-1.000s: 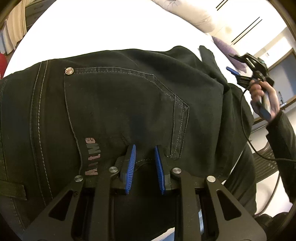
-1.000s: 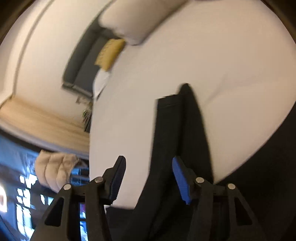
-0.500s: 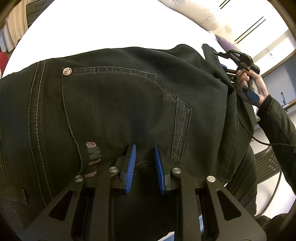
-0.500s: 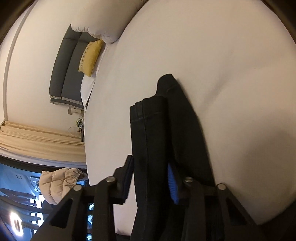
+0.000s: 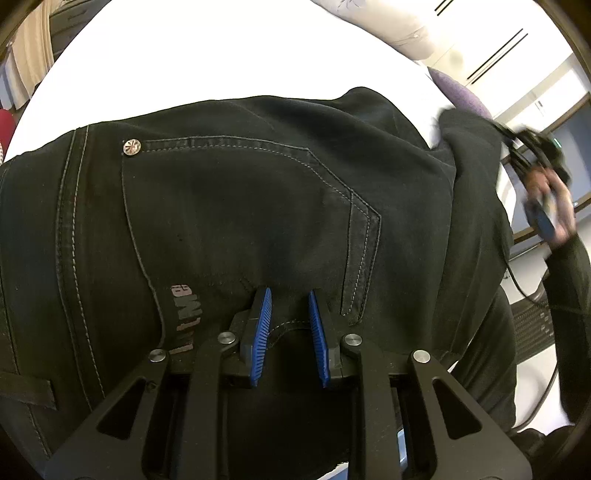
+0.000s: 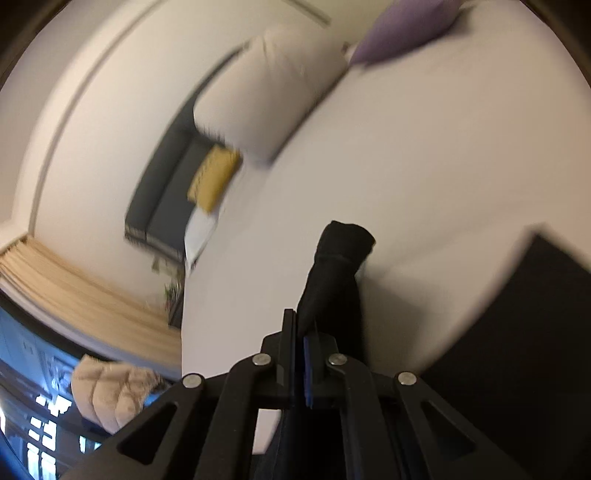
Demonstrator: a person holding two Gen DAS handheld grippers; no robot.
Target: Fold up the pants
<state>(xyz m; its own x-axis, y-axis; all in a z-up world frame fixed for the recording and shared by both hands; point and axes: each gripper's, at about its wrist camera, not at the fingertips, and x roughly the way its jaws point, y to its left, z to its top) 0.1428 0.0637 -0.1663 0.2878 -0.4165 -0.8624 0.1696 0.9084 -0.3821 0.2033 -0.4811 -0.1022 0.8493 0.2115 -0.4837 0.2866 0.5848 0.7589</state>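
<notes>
Black jeans [image 5: 258, 206] lie spread on the white bed [image 5: 221, 48], back pocket up. My left gripper [image 5: 290, 295] points down at the near edge of the seat, its blue pads pinching a fold of the cloth by a stitched seam. In the right wrist view my right gripper [image 6: 300, 325] is shut on a trouser leg [image 6: 332, 273], whose cuff end sticks up past the fingertips above the bed [image 6: 424, 184]. The left wrist view shows that leg [image 5: 472, 155] lifted at the right, with the blurred right gripper [image 5: 524, 147] in a person's hand [image 5: 554, 206].
A white pillow [image 6: 266, 107] and a purple pillow [image 6: 402, 29] lie at the bed's far end. Beyond the bed stand a grey sofa [image 6: 162, 206] with a yellow cushion [image 6: 214, 177], and curtains. A mesh chair [image 5: 532, 325] stands by the bed's right side.
My right gripper closed on the trouser leg's end and lifted it, swinging toward the pillows. The left gripper stayed in place on the seat of the jeans.
</notes>
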